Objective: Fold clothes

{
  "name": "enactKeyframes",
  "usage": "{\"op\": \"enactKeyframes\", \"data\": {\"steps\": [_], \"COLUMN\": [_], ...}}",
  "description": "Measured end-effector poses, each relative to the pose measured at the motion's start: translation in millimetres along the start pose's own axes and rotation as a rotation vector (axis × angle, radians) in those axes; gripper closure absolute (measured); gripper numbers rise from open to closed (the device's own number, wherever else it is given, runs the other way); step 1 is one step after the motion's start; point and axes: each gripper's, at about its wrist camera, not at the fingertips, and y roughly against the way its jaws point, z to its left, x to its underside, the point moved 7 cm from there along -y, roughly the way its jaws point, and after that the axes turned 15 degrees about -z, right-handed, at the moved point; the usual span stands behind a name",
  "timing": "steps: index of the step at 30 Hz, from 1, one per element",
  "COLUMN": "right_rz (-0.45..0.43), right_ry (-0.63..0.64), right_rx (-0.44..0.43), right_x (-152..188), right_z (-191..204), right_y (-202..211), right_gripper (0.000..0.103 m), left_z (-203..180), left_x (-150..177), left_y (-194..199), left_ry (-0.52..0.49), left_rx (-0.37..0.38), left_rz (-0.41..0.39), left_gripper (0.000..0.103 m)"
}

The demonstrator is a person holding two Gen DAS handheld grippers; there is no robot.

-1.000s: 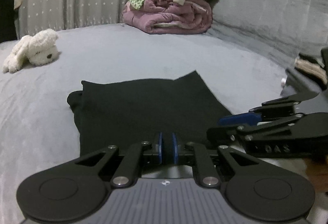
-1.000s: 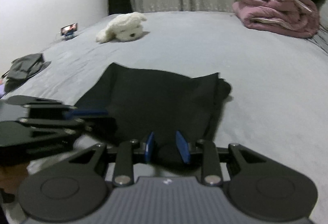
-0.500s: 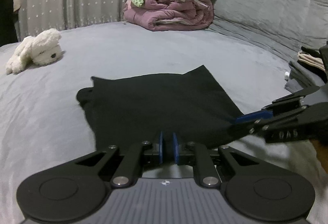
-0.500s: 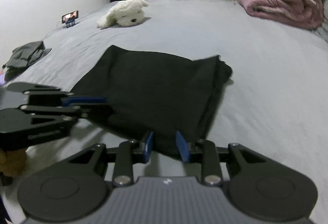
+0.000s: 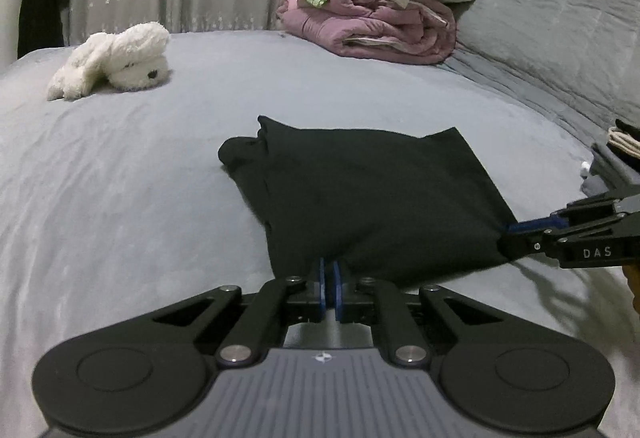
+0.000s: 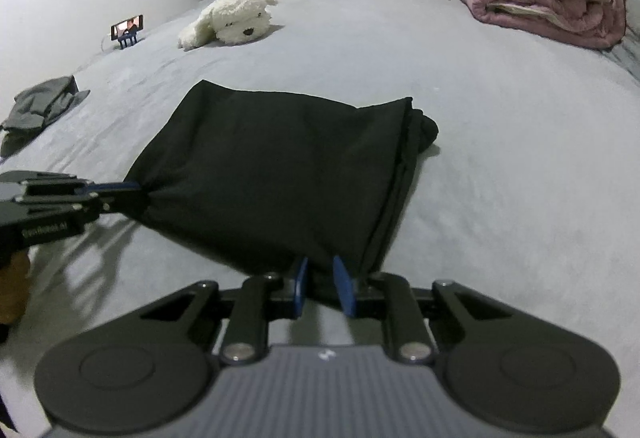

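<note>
A black folded garment (image 5: pixel 372 193) lies on the grey bed (image 5: pixel 120 197); it also shows in the right wrist view (image 6: pixel 272 165). My left gripper (image 5: pixel 328 270) is shut on its near left corner and shows in the right wrist view (image 6: pixel 120 191) pinching that corner. My right gripper (image 6: pixel 320 270) is shut on the near right corner, with cloth bunched between the blue pads, and shows in the left wrist view (image 5: pixel 516 228). The near edge is lifted and stretched between both grippers.
A white plush dog (image 5: pixel 116 57) lies at the far left. A pile of pink quilt and clothes (image 5: pixel 380 9) stands at the back. Grey clothes (image 6: pixel 40 109) and a phone on a stand (image 6: pixel 128 29) are at the left; folded items (image 5: pixel 616 153) at the right.
Both grippers have pulled back toward me with the garment's near corners. The garment has slid away from the far side and its near edge has stretched taut.
</note>
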Motion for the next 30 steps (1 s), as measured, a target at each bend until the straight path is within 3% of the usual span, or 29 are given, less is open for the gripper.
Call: {"op": "enactKeyframes", "data": {"steps": [4,8,17,22,26,30], "right_rz": [-0.018,-0.098,-0.122,-0.086,-0.080,-0.083], "right_ry": [0.024,0.037,0.069,0.037,0.001,-0.018], "right_rx": [0.016,0.020,-0.048,-0.026,-0.034,-0.030], "right_x": [-5,-17,-21,-19,-19,-22], "right_z": [5,11,45,34,30,26], "right_y": [0,5,-13,-24,-21,-18], "right_gripper": [0.082,0.072,0.072,0.053,0.060,0.069], "left_z": [-3,-5,-7,-10,-12,-11], "left_x": [1,1,1,-8,-18,-9], "left_y": [-1,-1,2,10,12,-5], "left_ry": [-0.007,-0.015,-0.052,-0.122,-0.098,-0.101], "left_rx": [-0.019,-0.025,-0.016,-0.023,0.007,-0.010], "left_rz": [0.005,0.011,0.015,-0.029,-0.066,-0.010], "left_gripper": [0.094,0.094,0.094,0.094,0.094,0.094]}}
